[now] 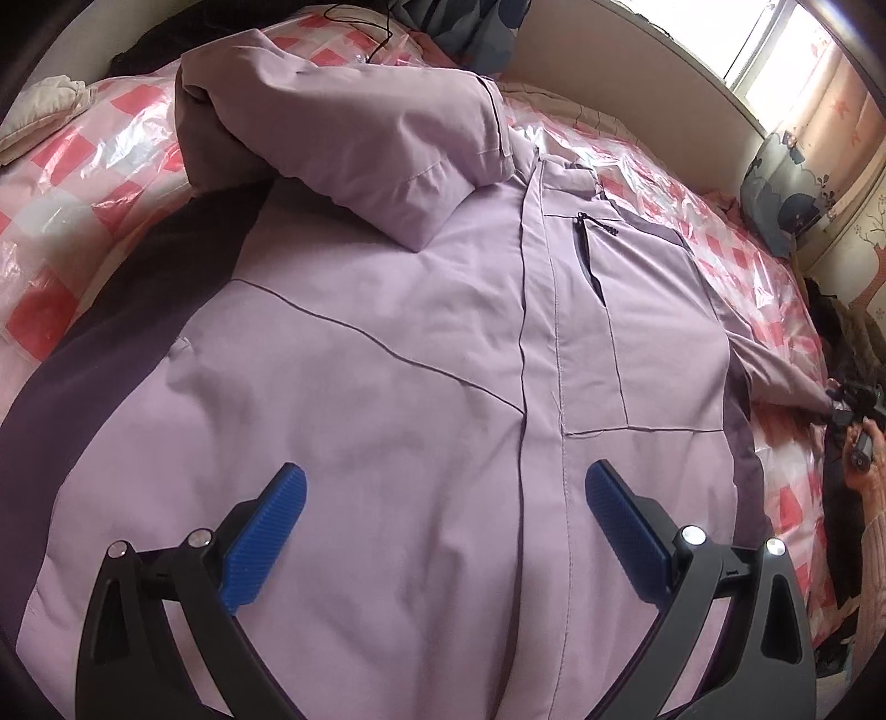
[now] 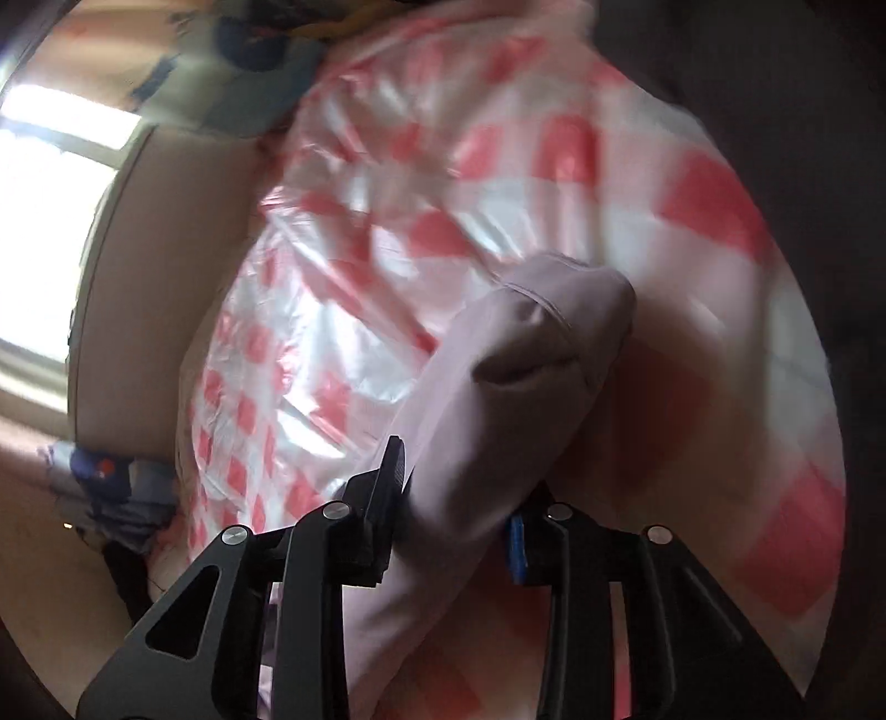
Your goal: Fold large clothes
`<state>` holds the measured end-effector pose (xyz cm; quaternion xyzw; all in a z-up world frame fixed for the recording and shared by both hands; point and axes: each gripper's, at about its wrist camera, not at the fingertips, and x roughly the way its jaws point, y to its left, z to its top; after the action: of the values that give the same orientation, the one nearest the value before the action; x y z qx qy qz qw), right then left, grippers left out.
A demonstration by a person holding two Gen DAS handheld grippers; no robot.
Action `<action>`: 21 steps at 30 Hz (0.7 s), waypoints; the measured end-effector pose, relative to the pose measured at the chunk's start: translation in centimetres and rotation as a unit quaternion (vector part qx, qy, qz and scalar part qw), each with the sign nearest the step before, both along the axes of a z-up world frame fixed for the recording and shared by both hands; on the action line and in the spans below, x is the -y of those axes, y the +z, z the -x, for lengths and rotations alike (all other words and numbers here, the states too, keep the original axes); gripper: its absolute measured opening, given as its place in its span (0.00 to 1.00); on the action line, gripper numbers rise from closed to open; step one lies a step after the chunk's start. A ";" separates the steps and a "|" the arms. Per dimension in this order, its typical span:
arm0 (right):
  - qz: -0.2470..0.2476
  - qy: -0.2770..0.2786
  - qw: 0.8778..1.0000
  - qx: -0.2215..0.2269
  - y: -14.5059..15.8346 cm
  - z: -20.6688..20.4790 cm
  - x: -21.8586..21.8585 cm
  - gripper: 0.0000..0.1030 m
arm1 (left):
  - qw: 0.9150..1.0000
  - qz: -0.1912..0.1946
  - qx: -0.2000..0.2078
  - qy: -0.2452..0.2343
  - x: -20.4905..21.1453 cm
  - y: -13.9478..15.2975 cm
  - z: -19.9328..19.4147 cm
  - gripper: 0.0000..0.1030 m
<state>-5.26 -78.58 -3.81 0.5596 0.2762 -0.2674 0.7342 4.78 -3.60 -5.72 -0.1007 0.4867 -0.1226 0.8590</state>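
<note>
A large lilac jacket (image 1: 387, 343) with dark purple side panels lies front up on the bed. One sleeve (image 1: 354, 149) is folded across its chest. My left gripper (image 1: 443, 498) is open and hovers just above the jacket's lower front, holding nothing. The other sleeve (image 1: 775, 371) stretches right to my right gripper (image 1: 841, 410), seen small at the frame's right edge. In the right wrist view, my right gripper (image 2: 459, 498) is shut on that sleeve (image 2: 498, 399), its cuff opening pointing away; the view is motion blurred.
The bed (image 1: 99, 166) has a pink and white checked cover under clear plastic. A cream headboard (image 1: 637, 66) and a window (image 1: 786, 50) lie beyond. A patterned cushion (image 1: 786, 194) sits at the right. Dark clothes (image 1: 847, 332) lie by the bed edge.
</note>
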 end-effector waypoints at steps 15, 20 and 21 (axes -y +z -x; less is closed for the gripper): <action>0.171 0.388 0.897 0.123 4.1 4.4 -40.8 0.83 | 0.969 -0.161 0.166 -0.084 -0.7 12.6 -11.7 0.94; 0.182 0.472 0.862 0.026 -4.1 0.9 -48.4 0.83 | 0.969 -0.184 0.058 -0.157 2.1 10.8 -23.9 0.94; 0.193 0.475 0.859 0.023 -4.4 0.8 -48.6 0.83 | 0.969 -0.177 0.027 -0.169 2.6 9.5 -25.7 0.94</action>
<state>-6.06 -29.96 -8.22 0.2139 0.4347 0.0783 0.8713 30.48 -6.17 3.79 0.1396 0.4868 -0.1808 0.8431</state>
